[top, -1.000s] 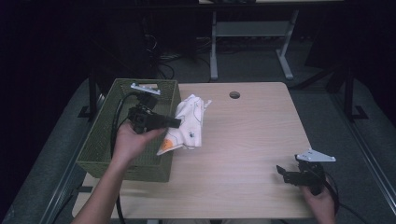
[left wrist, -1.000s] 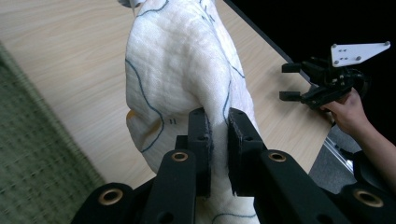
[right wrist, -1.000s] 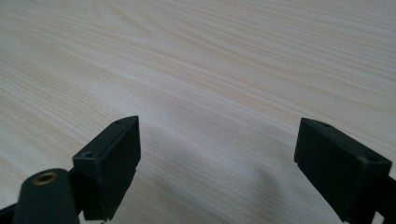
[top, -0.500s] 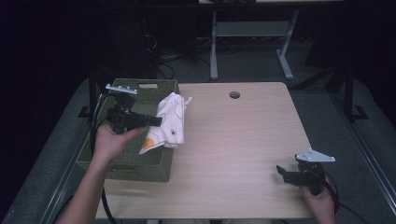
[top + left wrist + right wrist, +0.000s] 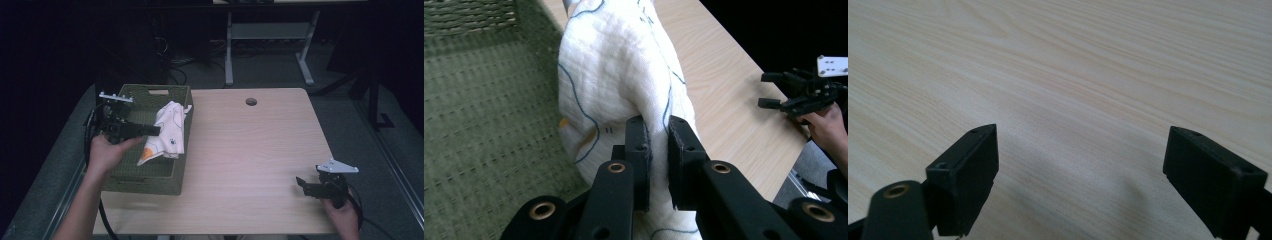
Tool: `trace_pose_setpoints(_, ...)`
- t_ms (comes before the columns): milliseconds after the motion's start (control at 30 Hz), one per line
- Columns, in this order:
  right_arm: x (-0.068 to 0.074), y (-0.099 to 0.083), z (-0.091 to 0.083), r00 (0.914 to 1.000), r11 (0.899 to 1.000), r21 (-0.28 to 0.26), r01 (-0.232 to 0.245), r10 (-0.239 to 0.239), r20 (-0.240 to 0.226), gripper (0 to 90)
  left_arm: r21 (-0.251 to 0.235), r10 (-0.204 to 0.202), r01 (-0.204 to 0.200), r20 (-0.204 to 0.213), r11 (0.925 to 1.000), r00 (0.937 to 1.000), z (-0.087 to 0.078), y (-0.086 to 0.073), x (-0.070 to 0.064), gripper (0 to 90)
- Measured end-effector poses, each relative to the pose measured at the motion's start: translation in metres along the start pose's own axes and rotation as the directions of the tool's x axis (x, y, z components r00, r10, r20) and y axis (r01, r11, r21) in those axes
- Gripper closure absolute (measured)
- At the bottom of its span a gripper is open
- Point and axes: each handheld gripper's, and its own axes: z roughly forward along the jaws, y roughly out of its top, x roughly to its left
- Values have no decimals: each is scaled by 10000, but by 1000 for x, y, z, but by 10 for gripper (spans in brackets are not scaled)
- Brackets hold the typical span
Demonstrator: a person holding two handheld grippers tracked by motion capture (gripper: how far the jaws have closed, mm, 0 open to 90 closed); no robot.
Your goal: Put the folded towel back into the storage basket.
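A white cloth (image 5: pixel 167 131) with blue line print and an orange patch hangs over the green woven basket (image 5: pixel 150 177) at the table's left side. My left gripper (image 5: pixel 156 131) is shut on a fold of the cloth (image 5: pixel 624 80), its jaws pinching the fabric above the basket's floor (image 5: pixel 479 105). My right gripper (image 5: pixel 302 185) rests low over the wooden table (image 5: pixel 250 150) near the front right corner, jaws wide open with bare wood (image 5: pixel 1078 100) between them. The right gripper (image 5: pixel 774 90) is also seen far off in the left gripper view.
The basket's right wall runs beside the hanging cloth. A round cable hole (image 5: pixel 251 101) sits at the table's far edge. Beyond the table stand a white desk frame (image 5: pixel 270 45) and cables on a dark floor. A grey mat (image 5: pixel 55 165) borders the table's left side.
My left gripper has carried the cloth leftward, from over the basket's right rim to above the basket's inside. The right gripper has stayed put.
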Motion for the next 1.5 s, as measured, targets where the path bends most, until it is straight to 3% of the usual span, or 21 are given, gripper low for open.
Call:
trace_pose_setpoints(400,0,0,1,10000,10000,43,-24,24,29,142,84,-380,381,-165,9992,9991,-7,-8,24,816)
trace_pose_setpoints(800,-3,-1,0,9998,9999,14,-144,144,132,142,583,-218,240,-393,9980,9990,1,-5,42,805)
trace_pose_setpoints(1167,-3,-1,-1,9997,9998,45,-172,172,191,142,1227,-40,126,-699,9924,9975,13,-7,62,813)
trace_pose_setpoints(1233,-3,-1,-1,9997,9999,49,-157,157,183,143,1428,184,-4,-1249,9898,9920,18,-10,67,799)
trace_pose_setpoints(1300,-3,-1,0,9997,9999,66,-158,157,198,142,1805,373,26,-2174,9836,9754,23,-12,71,635)
trace_pose_setpoints(1367,-3,-1,0,9996,9998,66,-205,203,190,142,1897,235,170,-2092,9817,9776,26,-17,76,611)
trace_pose_setpoints(1500,-1,0,1,9998,9999,-2,-163,163,97,142,1696,-10,395,-2217,9847,9751,24,-23,78,604)
